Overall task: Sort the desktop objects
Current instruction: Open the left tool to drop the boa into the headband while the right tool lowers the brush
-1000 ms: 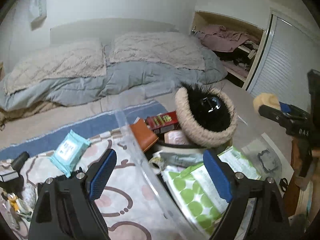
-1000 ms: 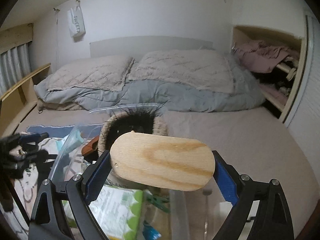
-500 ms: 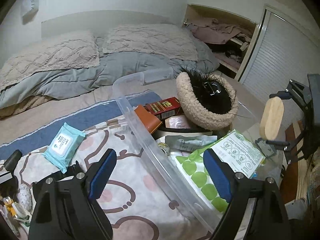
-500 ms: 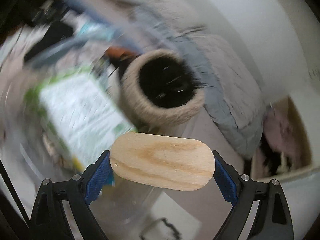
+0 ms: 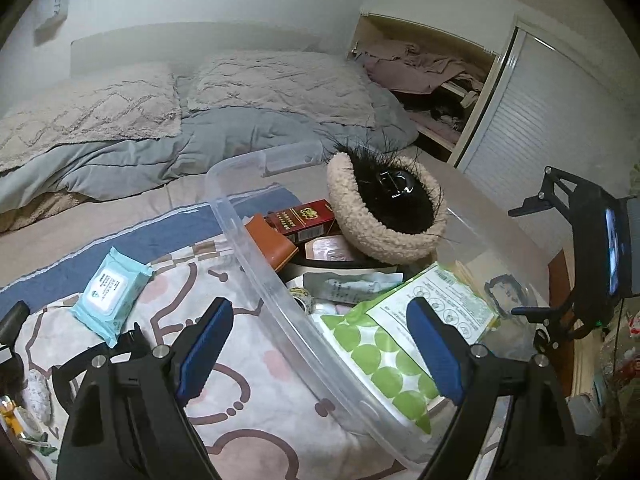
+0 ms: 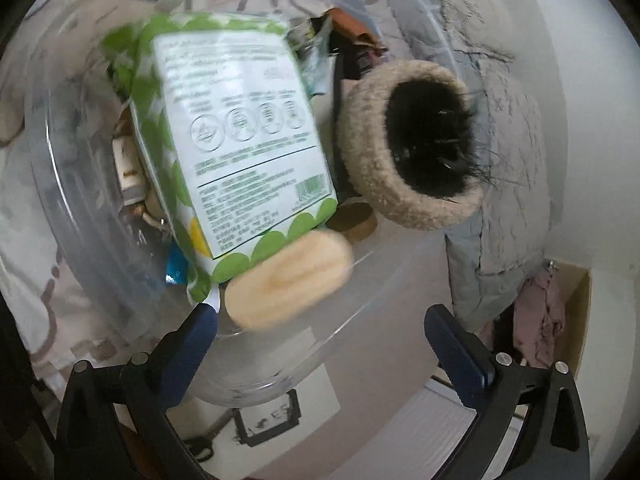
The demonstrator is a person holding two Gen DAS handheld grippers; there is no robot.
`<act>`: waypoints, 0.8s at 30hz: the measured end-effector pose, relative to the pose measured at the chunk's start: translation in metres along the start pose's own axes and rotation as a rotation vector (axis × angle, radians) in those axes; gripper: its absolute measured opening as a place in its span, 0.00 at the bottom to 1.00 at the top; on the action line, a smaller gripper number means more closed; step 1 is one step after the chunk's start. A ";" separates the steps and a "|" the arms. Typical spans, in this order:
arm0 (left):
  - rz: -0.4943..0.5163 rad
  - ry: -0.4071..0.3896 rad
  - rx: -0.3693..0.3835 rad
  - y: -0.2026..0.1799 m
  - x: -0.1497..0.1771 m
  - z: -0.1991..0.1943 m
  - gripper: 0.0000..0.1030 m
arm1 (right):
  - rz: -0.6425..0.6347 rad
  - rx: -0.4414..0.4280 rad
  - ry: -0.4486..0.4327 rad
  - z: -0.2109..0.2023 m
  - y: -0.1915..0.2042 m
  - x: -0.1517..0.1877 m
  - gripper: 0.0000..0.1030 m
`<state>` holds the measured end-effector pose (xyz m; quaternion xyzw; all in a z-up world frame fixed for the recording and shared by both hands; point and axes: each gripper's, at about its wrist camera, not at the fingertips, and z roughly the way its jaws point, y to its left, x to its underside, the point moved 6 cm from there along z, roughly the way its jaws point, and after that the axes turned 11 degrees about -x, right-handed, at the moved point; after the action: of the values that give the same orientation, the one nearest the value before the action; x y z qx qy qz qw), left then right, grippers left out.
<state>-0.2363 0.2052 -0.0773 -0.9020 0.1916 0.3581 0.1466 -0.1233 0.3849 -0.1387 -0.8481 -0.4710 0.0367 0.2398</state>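
Observation:
A clear plastic bin (image 5: 256, 248) sits on a patterned cloth and holds a green-dotted packet (image 5: 380, 352), a beige fuzzy hat with black fur (image 5: 384, 220), a red box (image 5: 304, 216) and a brown wallet (image 5: 272, 244). My left gripper (image 5: 320, 340) hangs open and empty over the bin's near rim. My right gripper (image 6: 324, 344) points down into the bin (image 6: 384, 280), its jaws opening. The oval wooden piece (image 6: 288, 280) is blurred just beyond the fingers, free of both pads, beside the packet (image 6: 236, 128). The right gripper (image 5: 524, 256) also shows at the bin's right side.
A light blue wipes pack (image 5: 110, 292) lies on the cloth left of the bin. Small clutter sits at the far left edge (image 5: 24, 400). A bed with grey bedding (image 5: 200, 152) is behind, and an open closet (image 5: 432, 80) at the back right.
The right gripper has rolled and tipped down over the bin. Its jaws have widened and the wooden piece, held before, has left them. The left gripper barely moved.

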 end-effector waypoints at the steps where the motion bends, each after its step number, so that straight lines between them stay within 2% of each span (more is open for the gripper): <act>1: -0.001 0.000 0.000 0.000 0.000 0.000 0.86 | 0.018 -0.004 -0.005 -0.002 -0.003 0.001 1.00; 8: -0.007 0.007 0.005 0.001 0.000 0.000 0.86 | 0.095 0.024 -0.006 0.002 -0.024 0.005 1.00; 12: -0.005 0.000 0.007 -0.001 0.000 -0.004 0.86 | 0.143 0.029 -0.038 0.000 -0.031 0.007 1.00; 18: 0.001 -0.004 0.003 -0.005 0.001 -0.008 0.86 | 0.248 -0.021 -0.242 -0.022 -0.023 -0.002 1.00; 24: 0.024 -0.013 -0.011 -0.012 0.002 -0.016 0.86 | 0.406 -0.016 -0.446 -0.044 -0.021 -0.008 1.00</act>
<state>-0.2201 0.2089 -0.0664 -0.8981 0.1994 0.3666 0.1386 -0.1312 0.3714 -0.0917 -0.8977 -0.3333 0.2655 0.1118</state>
